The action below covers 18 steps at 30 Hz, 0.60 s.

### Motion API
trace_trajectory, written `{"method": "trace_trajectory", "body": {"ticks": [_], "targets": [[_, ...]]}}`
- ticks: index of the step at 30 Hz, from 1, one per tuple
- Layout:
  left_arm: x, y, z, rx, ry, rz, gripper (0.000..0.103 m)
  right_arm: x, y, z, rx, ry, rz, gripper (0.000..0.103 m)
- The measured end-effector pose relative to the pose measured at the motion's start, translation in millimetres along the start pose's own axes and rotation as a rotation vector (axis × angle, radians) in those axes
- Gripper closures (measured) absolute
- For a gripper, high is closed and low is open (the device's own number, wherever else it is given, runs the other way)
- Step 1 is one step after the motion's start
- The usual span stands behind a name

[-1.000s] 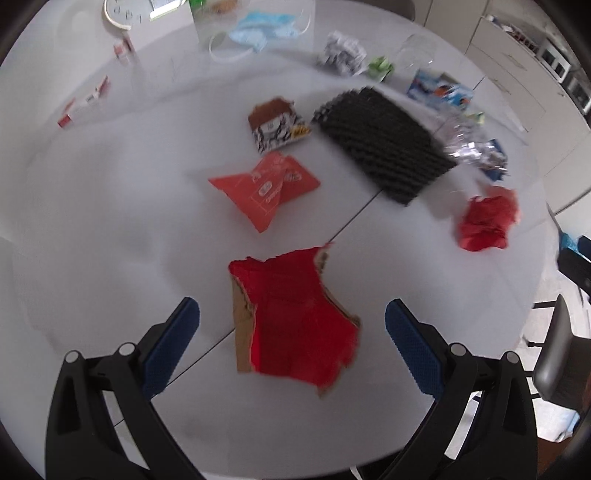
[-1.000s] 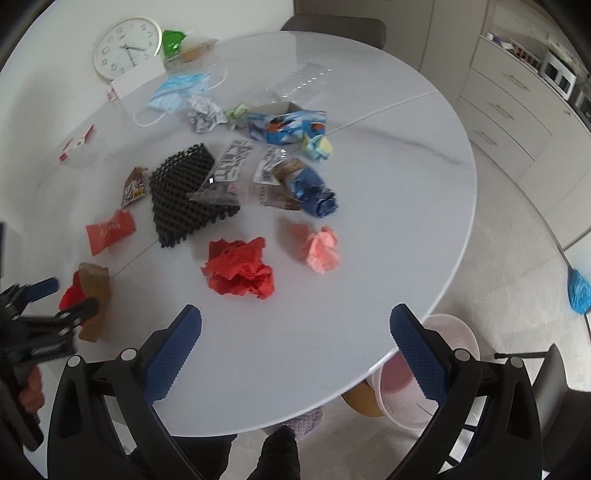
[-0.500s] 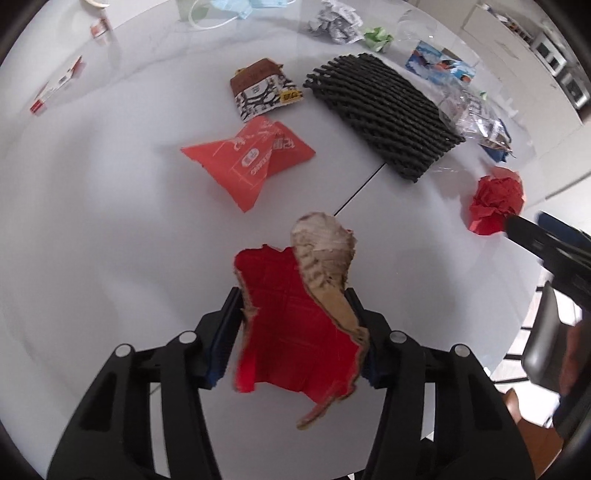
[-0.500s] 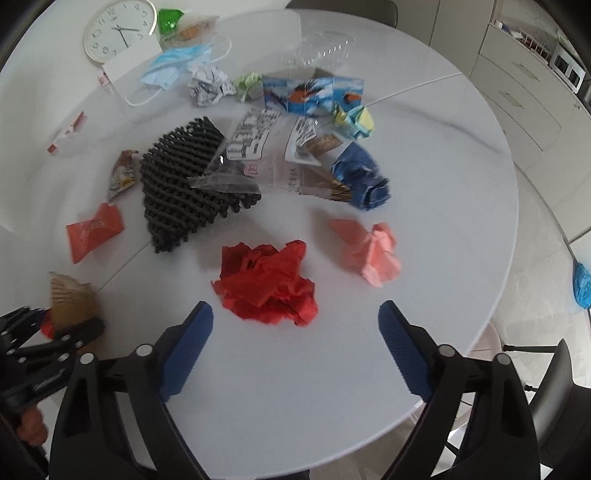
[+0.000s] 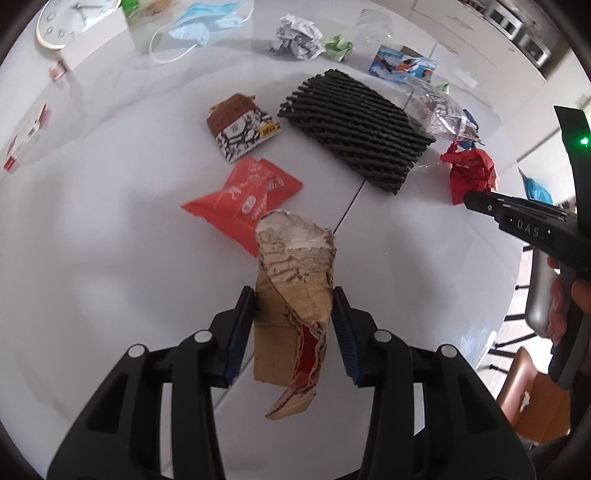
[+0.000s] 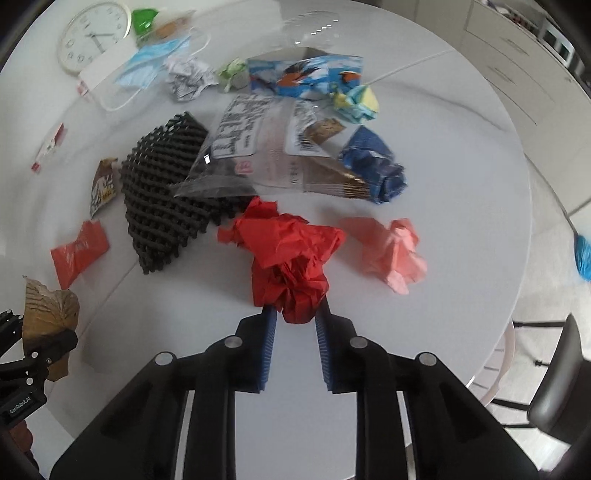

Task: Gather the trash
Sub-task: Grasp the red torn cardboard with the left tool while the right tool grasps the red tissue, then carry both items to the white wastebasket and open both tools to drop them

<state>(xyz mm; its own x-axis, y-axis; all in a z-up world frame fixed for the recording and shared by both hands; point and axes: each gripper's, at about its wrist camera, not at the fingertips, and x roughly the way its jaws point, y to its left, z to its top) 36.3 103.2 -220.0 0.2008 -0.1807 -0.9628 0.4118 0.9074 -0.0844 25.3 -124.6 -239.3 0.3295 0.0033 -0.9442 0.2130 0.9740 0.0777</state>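
My left gripper [image 5: 293,325] is shut on a torn piece of cardboard [image 5: 295,280], brown outside and red inside, folded and lifted above the white round table [image 5: 92,221]. The cardboard also shows at the left of the right wrist view [image 6: 48,314]. My right gripper [image 6: 294,325] is shut on the near end of a crumpled red paper [image 6: 288,254]; whether it is off the table I cannot tell. That paper also shows in the left wrist view [image 5: 471,171], with the right gripper's fingers [image 5: 480,201] at it.
Still on the table: a red wrapper [image 5: 243,199], a brown snack pack [image 5: 240,127], black foam netting [image 5: 354,127], a clear plastic bag [image 6: 258,147], pink paper [image 6: 391,251], blue paper [image 6: 373,170], a face mask [image 5: 199,26], a clock [image 6: 94,35]. Chairs stand at right.
My left gripper closed on the cardboard and lifted it, folding it. My right gripper moved forward to the red paper and closed on it.
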Motion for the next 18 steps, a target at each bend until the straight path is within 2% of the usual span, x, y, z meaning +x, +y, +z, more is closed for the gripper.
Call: {"method": "trace_trajectory", "body": {"ticks": [9, 15, 18], "targets": [[-12.6, 1.8, 10.3, 0.066, -0.014, -0.018, 0.061, -26.5, -7.2, -3.8, 0.048, -0.054, 0.052, 0.084], [-31.2, -13.9, 16.7, 0.121, -0.049, -0.042, 0.061, -63.9, -27.7, -13.8, 0.125, -0.105, 0.114, 0.084], [-39.4, -28.7, 21.8, 0.162, -0.061, -0.054, 0.061, -80.5, -40.4, -21.1, 0.159, -0.127, 0.106, 0.084]]}}
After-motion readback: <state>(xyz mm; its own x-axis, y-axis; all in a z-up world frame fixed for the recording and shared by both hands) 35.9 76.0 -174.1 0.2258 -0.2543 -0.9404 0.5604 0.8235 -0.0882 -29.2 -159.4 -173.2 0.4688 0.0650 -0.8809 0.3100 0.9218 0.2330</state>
